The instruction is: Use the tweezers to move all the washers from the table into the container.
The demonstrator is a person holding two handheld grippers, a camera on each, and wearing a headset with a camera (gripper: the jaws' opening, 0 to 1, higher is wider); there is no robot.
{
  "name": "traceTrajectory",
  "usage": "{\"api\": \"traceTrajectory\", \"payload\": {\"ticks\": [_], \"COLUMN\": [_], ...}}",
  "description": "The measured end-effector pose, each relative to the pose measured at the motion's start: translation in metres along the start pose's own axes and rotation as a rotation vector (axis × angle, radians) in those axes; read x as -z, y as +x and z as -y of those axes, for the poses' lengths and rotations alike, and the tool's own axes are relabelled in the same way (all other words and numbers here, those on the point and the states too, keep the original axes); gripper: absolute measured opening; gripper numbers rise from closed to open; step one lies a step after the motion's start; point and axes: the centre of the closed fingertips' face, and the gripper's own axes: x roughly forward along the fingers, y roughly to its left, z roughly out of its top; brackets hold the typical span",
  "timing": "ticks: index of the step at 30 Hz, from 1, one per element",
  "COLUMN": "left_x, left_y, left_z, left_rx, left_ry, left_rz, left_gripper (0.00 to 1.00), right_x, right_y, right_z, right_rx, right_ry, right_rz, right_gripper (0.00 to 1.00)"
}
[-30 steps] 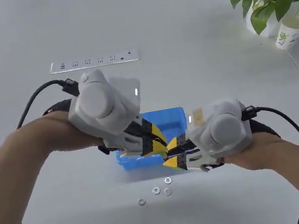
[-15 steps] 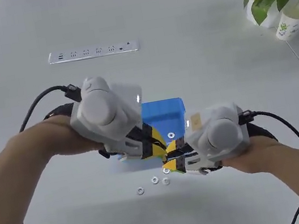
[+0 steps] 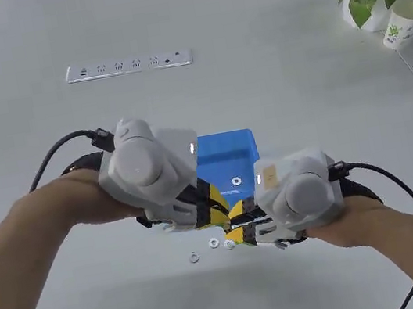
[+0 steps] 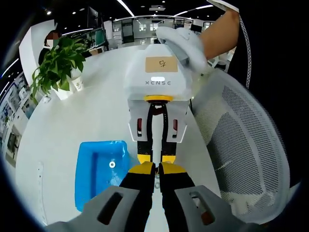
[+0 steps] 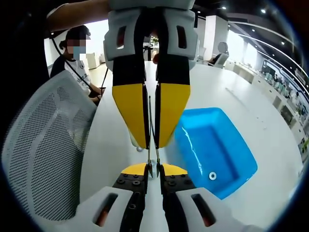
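1 washer (image 3: 236, 182) in container (image 3: 225, 145); 3 washers (image 3: 214, 243) still to go, on bench (image 3: 296, 76) beside container. L claw (image 4: 154, 166) & R claw (image 5: 153, 170) both pinched on tweezers (image 5: 149, 140).

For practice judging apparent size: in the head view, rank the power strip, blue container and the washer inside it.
Blue container, partly hidden
Power strip, longer but thinner and farther, so unsure
Washer, clearly smallest

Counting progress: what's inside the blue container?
One washer lies on the container floor. The left claw covers its near corner in the head view, so anything there is hidden.
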Motion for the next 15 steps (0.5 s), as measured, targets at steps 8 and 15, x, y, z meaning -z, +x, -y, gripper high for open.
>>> {"api": "traceTrajectory", "payload": {"ticks": [8,15], "left_x": [0.0042,0.0082], "left_y": [0.0024,0.0049], "left_z": [0.0048,0.0083], "left_rx": [0.012,0.018], "left_ry": [-0.007,-0.012], "left_rz": [-0.012,-0.017], "left_gripper": [0.07,0.07], "right_x": [0.0020,0.0043], "right_y": [0.0048,0.0092], "right_z": [-0.0060,-0.0098], "right_rx": [-0.013,-0.021], "right_ry": [0.014,0.018], "right_rz": [0.003,0.000], "right_gripper": [0.12,0.12]}}
